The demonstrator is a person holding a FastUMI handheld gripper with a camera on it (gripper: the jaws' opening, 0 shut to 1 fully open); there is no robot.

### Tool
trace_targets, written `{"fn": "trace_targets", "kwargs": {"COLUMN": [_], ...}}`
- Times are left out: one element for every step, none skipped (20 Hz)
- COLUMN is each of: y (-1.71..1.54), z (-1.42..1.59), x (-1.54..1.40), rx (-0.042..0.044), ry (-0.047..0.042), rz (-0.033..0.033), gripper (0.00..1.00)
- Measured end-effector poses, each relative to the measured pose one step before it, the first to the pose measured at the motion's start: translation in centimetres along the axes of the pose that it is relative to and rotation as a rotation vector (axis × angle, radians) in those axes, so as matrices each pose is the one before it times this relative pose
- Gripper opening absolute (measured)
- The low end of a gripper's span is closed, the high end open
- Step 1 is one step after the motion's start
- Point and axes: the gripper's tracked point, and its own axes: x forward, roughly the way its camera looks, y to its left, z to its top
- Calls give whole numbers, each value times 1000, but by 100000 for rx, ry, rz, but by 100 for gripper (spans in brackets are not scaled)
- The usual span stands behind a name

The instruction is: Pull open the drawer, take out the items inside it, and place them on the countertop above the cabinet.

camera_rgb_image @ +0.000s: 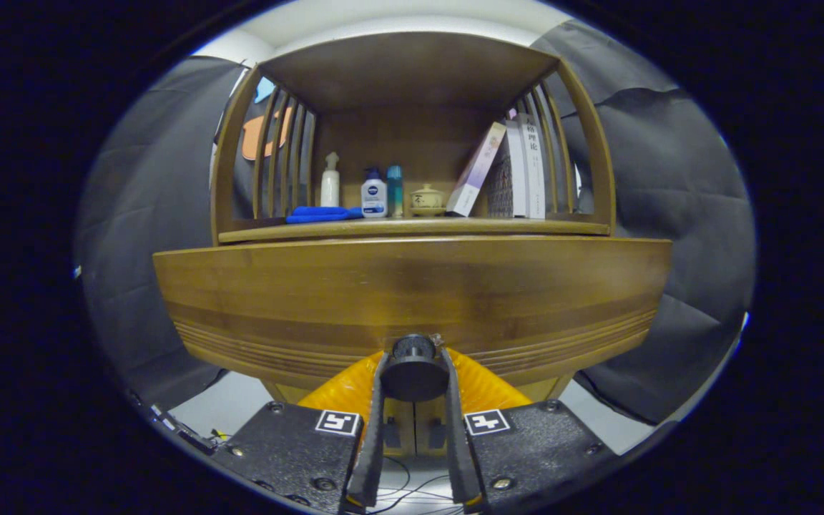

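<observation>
Gripper (414, 372) closed down on the knob (414, 368), one finger pressing each side. Knob sits low-centre on the drawer (412, 300) front, stem pointing straight out at the camera. Drawer's long axis runs side to side, directly under the countertop (412, 229). Bottles (374, 193), blue cloth (322, 213), books (519, 168) above the knob, on the countertop.

three bottles (373, 192), one blue cloth (322, 213), one teapot (426, 199), three books (516, 168), one drawer (412, 304) with one knob (414, 366).

claw (414, 372) around drawer knob (414, 366), books (519, 172) above
</observation>
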Motion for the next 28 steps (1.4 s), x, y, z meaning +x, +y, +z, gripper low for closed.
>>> {"fn": "trace_targets", "kwargs": {"y": [-17,-9,14,-30,-99,-76,42,4,-8,53,41,-13,-10,35,-22,96,151,-76,42,56,32,-116,-59,-210,44,2,-46,-70], "z": [-187,-112,-143,-118,-94,-76,-206,-118,-85,-126,-230,-249,-282,-244,-462,-364,214,-301,-37,110,-67,27,-144,121,-113,7,260,598], "x": [-537,-502,-451,-440,-522,-449,-447,-463,-318,-355,-531,-522,-523,-380,-408,-392,-136,-293,-147,143,-37,-77,35,6,34,-8,-223,-357], "rx": [-361,32,-652,-1245,-290,580,619,295,-238,418,801,117,3,194,48,-249,-478,-1060,815,115,-190,-606,-914,-563,18,411,484,-637], "ry": [-112,-105,-263,-141,-262,186,372,299,217,453,602,555,304,393,615,628,-1196,534,-71,-355,125,-446,-329,-323,-271,-173,-2308,-2092], "rz": [90,123,161,174,243,208,112,90,432,674,543,258,154,101,76,442,323,-4,146,108,-162,-427,-417,-356,315,189,-919,-1072], "gripper": [40,40,40,40,40,40,40,40,40,40,40,40,40,40,40,40,40,40,40,40,40,40,40,40,40,42,46,49]}}
